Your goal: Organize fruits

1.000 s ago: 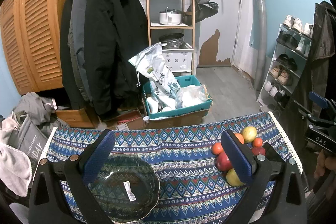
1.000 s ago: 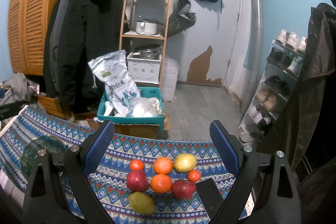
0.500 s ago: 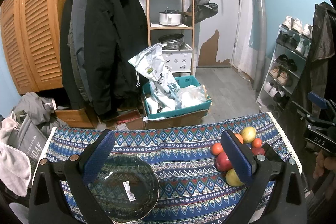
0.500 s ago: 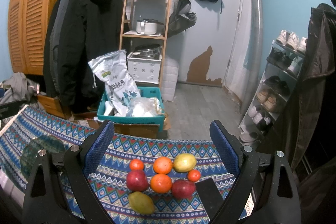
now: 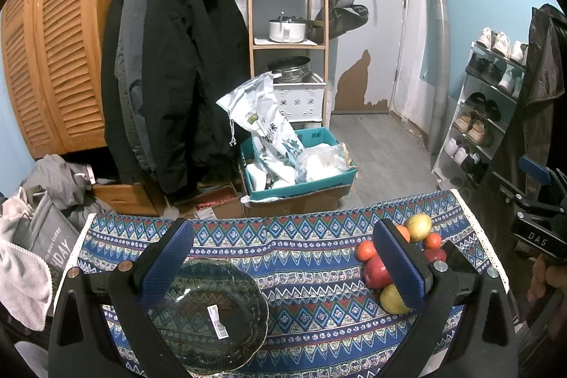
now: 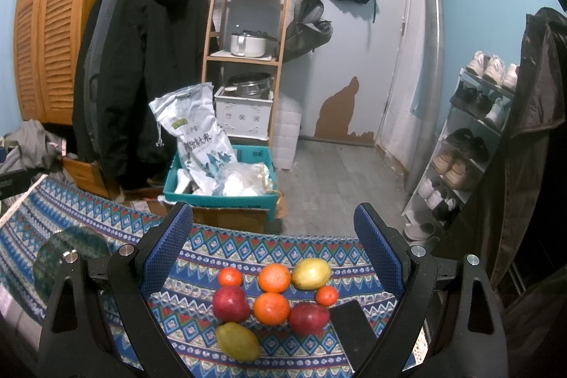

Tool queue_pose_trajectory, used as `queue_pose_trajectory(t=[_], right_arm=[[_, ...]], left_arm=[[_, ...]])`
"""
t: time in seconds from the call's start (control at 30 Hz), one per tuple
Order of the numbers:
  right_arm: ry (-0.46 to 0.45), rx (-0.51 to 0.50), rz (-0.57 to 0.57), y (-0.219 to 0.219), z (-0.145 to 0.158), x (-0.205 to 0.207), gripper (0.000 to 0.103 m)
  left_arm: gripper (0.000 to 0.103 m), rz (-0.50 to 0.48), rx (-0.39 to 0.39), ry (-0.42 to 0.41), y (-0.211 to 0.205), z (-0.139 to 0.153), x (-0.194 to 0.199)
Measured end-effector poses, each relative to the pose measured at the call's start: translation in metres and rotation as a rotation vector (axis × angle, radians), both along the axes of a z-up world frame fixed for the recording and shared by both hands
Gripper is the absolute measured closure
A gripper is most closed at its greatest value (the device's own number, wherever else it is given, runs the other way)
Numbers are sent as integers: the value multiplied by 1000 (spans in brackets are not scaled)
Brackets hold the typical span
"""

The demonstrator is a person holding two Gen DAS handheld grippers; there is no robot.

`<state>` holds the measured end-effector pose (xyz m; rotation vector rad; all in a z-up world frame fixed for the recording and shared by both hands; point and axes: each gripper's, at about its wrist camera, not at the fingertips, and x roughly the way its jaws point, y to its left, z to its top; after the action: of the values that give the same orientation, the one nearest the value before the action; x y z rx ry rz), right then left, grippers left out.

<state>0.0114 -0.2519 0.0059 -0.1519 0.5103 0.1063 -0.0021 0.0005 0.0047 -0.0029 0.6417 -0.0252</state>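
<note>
A black coat (image 5: 184,73) hangs beside a wooden shelf (image 5: 288,41); a shoe rack (image 6: 471,144) stands right.

My table (image 5: 312,275) wears a blue patterned cloth (image 6: 219,248) with a white lace edge; on its left part sits a dark glass plate (image 5: 212,314) with a white sticker at its middle, nothing on it. Well apart, toward the right end, the fruits lie close together straight on the cloth: two red apples (image 6: 230,303), two oranges (image 6: 273,277), two small tangerines (image 6: 229,276), and two yellow-green mangoes (image 6: 311,273); a flat black object (image 6: 352,325) lies just beside the right-hand apple.
</note>
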Motion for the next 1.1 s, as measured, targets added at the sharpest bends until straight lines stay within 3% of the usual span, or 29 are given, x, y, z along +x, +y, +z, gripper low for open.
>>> queue_pose_trajectory(t=[1.1], right_arm=[[0,0,-1,-1,0,0,12]], left_arm=[[1,0,-4,-2,-1,-1,-1]])
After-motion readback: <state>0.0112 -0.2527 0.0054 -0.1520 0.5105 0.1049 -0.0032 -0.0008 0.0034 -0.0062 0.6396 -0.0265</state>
